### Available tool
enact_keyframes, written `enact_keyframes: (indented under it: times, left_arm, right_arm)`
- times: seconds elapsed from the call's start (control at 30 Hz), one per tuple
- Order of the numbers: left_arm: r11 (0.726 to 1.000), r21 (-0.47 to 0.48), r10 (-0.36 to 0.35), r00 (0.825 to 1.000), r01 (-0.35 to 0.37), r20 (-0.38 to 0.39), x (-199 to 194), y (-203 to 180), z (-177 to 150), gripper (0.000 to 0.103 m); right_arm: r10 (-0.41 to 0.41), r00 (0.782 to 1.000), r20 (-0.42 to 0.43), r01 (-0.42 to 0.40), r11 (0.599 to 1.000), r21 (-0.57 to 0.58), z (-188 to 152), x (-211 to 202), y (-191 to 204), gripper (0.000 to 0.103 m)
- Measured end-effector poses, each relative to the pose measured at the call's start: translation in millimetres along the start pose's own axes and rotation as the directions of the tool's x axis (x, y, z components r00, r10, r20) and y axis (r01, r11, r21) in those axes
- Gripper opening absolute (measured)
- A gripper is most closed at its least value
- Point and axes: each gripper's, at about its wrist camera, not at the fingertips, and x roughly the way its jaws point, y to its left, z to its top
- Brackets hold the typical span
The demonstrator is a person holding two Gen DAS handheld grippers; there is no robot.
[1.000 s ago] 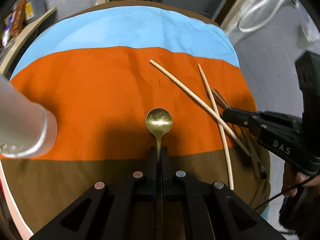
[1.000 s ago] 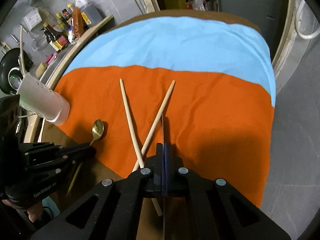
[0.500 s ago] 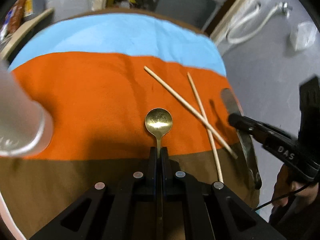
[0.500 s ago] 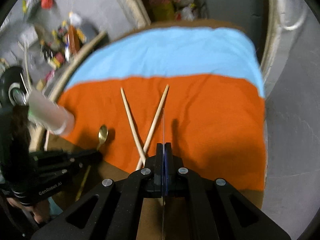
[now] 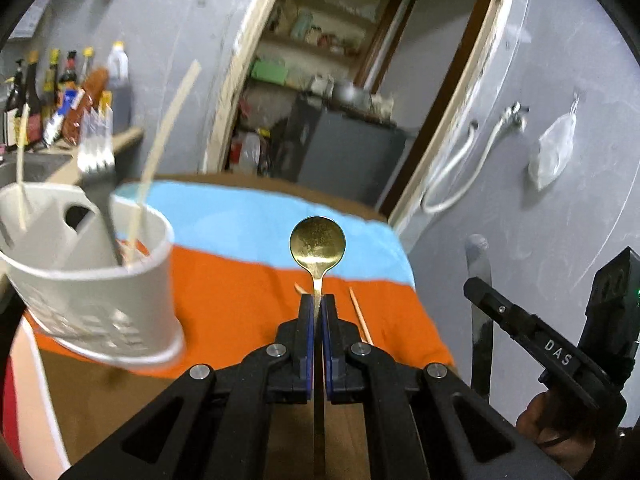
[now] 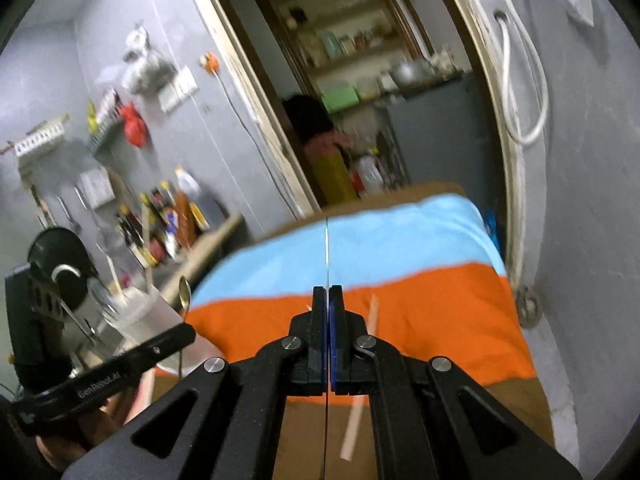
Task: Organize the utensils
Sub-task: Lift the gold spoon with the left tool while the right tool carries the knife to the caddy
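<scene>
My left gripper is shut on a gold spoon, held upright above the table. A white utensil holder stands at the left with a fork and chopsticks in it. My right gripper is shut on a table knife, seen edge-on; its blade also shows in the left wrist view. Two wooden chopsticks lie on the orange cloth. One chopstick shows in the right wrist view.
The table carries a blue, orange and brown cloth. Bottles stand on a counter at the left. A doorway to a storeroom lies behind the table. The grey wall with a hose is at the right.
Both grippers lifted and tilted up from the table. The spoon rose off the cloth in the left gripper. The knife rose in the right gripper. The holder now shows upright.
</scene>
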Motion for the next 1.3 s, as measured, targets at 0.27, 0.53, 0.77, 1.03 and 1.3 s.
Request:
enact_keyframes:
  times: [0.27, 0.53, 0.77, 1.03, 1.3]
  left_arm:
    - [1.000, 0.011, 0.015, 0.994, -0.016, 0.109, -43.9, 28.3, 33.6, 0.004]
    - [0.998, 0.017, 0.060, 0.975, -0.065, 0.212, -75.8, 66.1, 66.9, 0.004]
    - [0.992, -0.055, 0.128, 0.944, -0.117, 0.303, -85.4, 120.2, 88.9, 0.004]
    - [0.972, -0.198, 0.192, 0.918, -0.128, 0.346, -71.5, 179.2, 98.7, 0.004]
    - [0.960, -0.240, 0.229, 0.904, -0.147, 0.360, -54.1, 203.6, 98.5, 0.004]
  right_arm:
    - [0.180, 0.972, 0.149, -0.182, 0.983, -0.007, 29.4, -3.9, 65.4, 0.001]
    - [0.346, 0.906, 0.243, -0.341, 0.938, -0.064, 37.5, 17.2, 138.7, 0.001]
    - [0.369, 0.873, 0.317, -0.373, 0.926, -0.050, 36.7, 43.2, 177.5, 0.001]
    - [0.356, 0.868, 0.346, -0.376, 0.927, -0.012, 18.7, 83.1, 199.2, 0.001]
    - [0.346, 0.891, 0.295, -0.359, 0.933, -0.009, -6.1, 116.3, 208.7, 0.001]
